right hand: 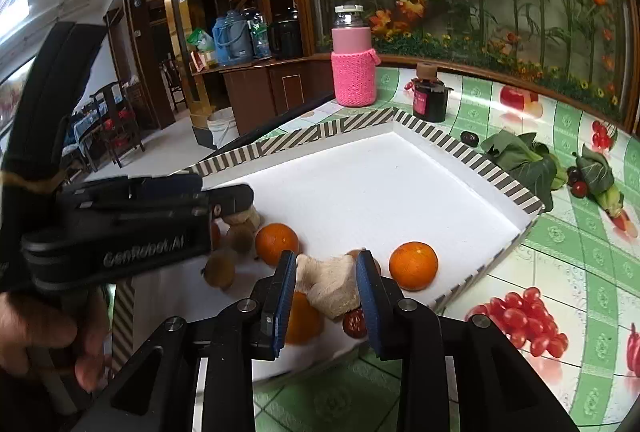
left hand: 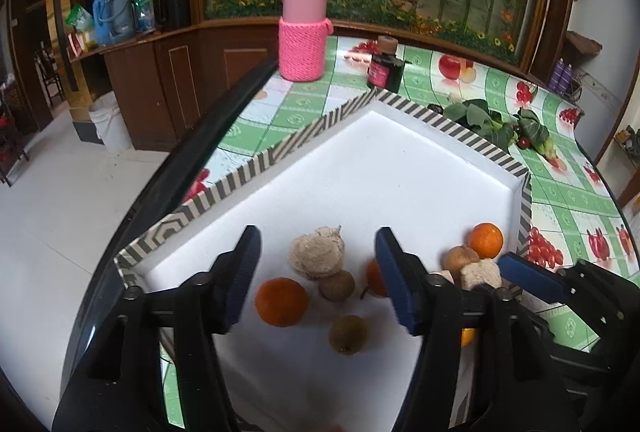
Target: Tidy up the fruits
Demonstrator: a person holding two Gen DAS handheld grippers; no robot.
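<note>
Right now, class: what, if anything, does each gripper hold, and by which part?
The right gripper grips the ginger piece across its two sides. The left gripper is open, holding nothing.

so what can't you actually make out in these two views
- Orange under the right gripper, right wrist view: mostly hidden by the gripper's finger and the ginger piece it grips.
- Orange in the tray, left wrist view: cut off by the left gripper's finger.
- Dark jar: label too small to read.
- Small dark red fruit: half hidden behind a finger.
</note>
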